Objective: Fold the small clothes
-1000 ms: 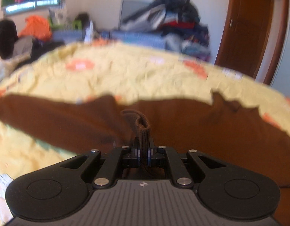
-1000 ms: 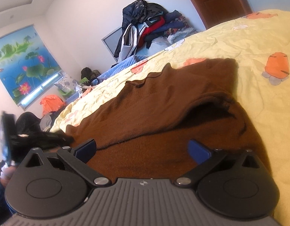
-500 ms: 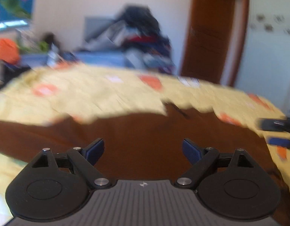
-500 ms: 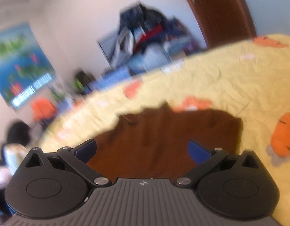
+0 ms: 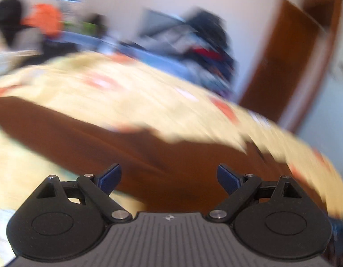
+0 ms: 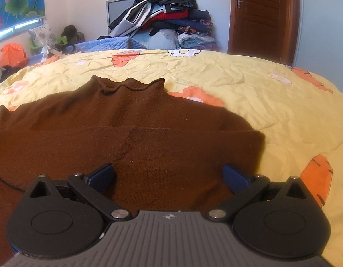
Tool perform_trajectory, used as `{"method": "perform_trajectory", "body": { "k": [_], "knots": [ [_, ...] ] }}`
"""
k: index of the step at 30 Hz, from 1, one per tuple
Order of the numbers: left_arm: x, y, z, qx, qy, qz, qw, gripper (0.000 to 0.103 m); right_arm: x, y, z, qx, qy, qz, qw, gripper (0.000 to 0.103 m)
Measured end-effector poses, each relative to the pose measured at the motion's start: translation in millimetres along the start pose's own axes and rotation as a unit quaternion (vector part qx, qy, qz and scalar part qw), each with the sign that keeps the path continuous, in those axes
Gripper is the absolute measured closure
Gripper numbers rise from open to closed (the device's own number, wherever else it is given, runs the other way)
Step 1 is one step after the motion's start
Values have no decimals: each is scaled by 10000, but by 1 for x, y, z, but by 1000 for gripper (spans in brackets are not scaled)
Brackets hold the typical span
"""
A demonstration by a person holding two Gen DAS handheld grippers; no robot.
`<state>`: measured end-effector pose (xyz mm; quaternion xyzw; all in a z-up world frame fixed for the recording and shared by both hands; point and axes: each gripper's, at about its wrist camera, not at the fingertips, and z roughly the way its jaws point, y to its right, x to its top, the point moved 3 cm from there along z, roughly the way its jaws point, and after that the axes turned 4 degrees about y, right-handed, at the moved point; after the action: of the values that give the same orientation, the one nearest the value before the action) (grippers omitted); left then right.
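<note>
You are holding two grippers over a bed covered by a pale yellow sheet [image 6: 249, 93] printed with orange carrots and white flowers. A brown knit sweater [image 6: 138, 133] lies flat on the sheet, directly ahead of your right gripper [image 6: 168, 175] and filling the near and left part of that view. Its rolled collar points away from you toward the far side of the bed, and a fold line runs across its body, with the nearer layer lying on top of the farther one. Your right gripper hovers above the near part of the sweater with its blue-padded fingers [image 6: 100, 176] spread wide, and nothing sits between them. In the left wrist view, which is heavily blurred, your left gripper [image 5: 169, 176] is also above the brown fabric, which stretches as a long band across the sheet toward the left edge. Its blue-padded fingers [image 5: 110, 179] are spread apart and opening further, empty. Beyond the bed, against the far white wall, stands a tall pile of clothes [image 6: 164, 20] in dark blue, red and grey. A brown wooden door [image 6: 260, 15] is to the right of the pile, and an orange bag [image 6: 12, 54] sits far left below a window blind printed with lotus flowers [image 6: 15, 2].
</note>
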<state>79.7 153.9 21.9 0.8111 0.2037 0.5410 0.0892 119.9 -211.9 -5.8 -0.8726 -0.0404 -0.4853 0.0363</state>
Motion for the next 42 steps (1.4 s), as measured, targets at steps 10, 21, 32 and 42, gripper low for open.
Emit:
{"method": "perform_trajectory", "body": {
  "k": [10, 21, 32, 42],
  "knots": [
    [49, -236, 4, 816, 459, -3825, 9192, 9, 4, -3, 4, -35, 26, 30, 10000, 0],
    [62, -256, 35, 1277, 385, -3385, 9315, 79, 4, -3, 5, -66, 27, 27, 10000, 0],
    [79, -62, 10, 333, 629, -842, 9939, 94, 5, -1, 6, -39, 59, 119, 9999, 0],
    [-66, 129, -10, -1605, -800, 1350, 9745, 19, 4, 8, 2, 124, 179, 463, 9987, 0]
  ]
}}
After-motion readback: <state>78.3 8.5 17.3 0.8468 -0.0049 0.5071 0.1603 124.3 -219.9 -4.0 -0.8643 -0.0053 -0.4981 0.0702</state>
